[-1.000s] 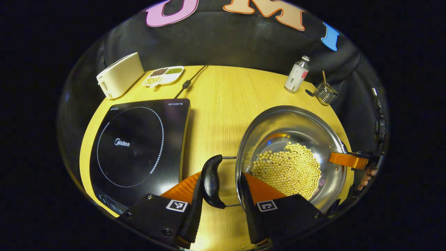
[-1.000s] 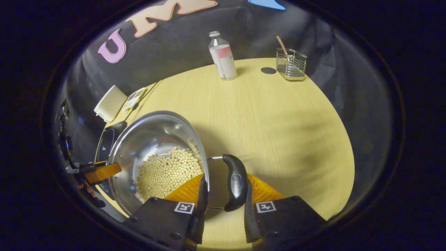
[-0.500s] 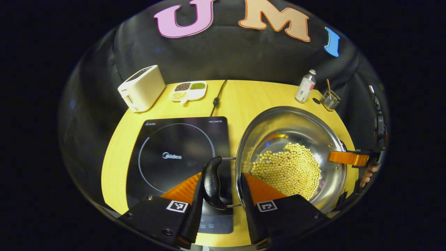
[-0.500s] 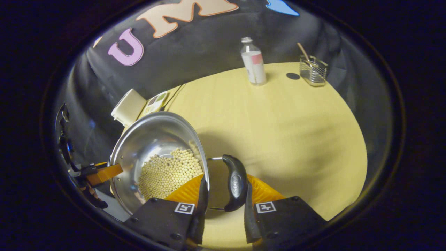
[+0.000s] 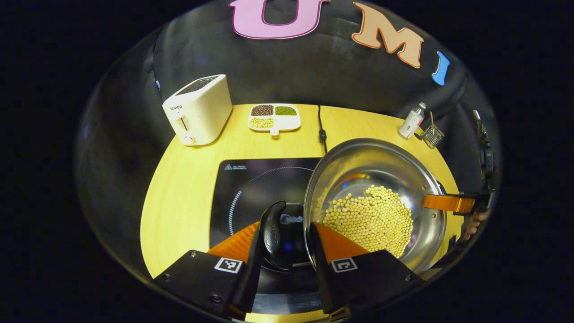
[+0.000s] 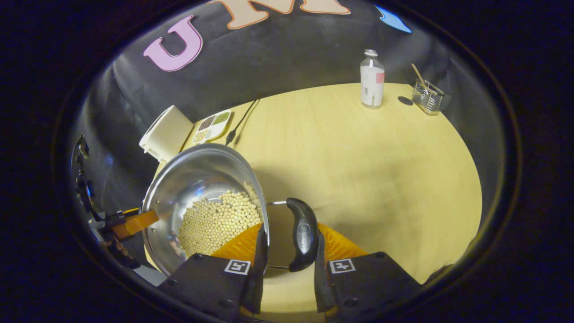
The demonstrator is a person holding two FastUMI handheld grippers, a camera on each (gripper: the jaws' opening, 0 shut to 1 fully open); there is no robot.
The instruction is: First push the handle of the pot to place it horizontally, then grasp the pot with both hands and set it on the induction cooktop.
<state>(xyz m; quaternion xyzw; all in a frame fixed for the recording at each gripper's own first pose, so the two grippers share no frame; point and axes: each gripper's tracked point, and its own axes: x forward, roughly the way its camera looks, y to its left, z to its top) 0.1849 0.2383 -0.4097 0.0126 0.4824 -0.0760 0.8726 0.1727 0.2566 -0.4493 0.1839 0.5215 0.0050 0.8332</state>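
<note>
Both claws, left claw (image 5: pixel 281 244) and right claw (image 6: pixel 287 249), are clamped on the pot's (image 5: pixel 374 179) black side handles, carrying it, beans inside, seemingly just above the cooktop (image 5: pixel 255 179) on the worktop (image 5: pixel 188 179), so only lowering it remains.

Shiny steel pot (image 5: pixel 381 163), glossy black cooktop (image 5: pixel 260 179) — matt wood table (image 6: pixel 358 157)

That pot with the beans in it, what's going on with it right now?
A person is carrying the steel pot of yellow beans with two handheld grippers. The left gripper clamps one black handle, the right gripper the other. The pot is above the black induction cooktop, not yet set down.
</note>
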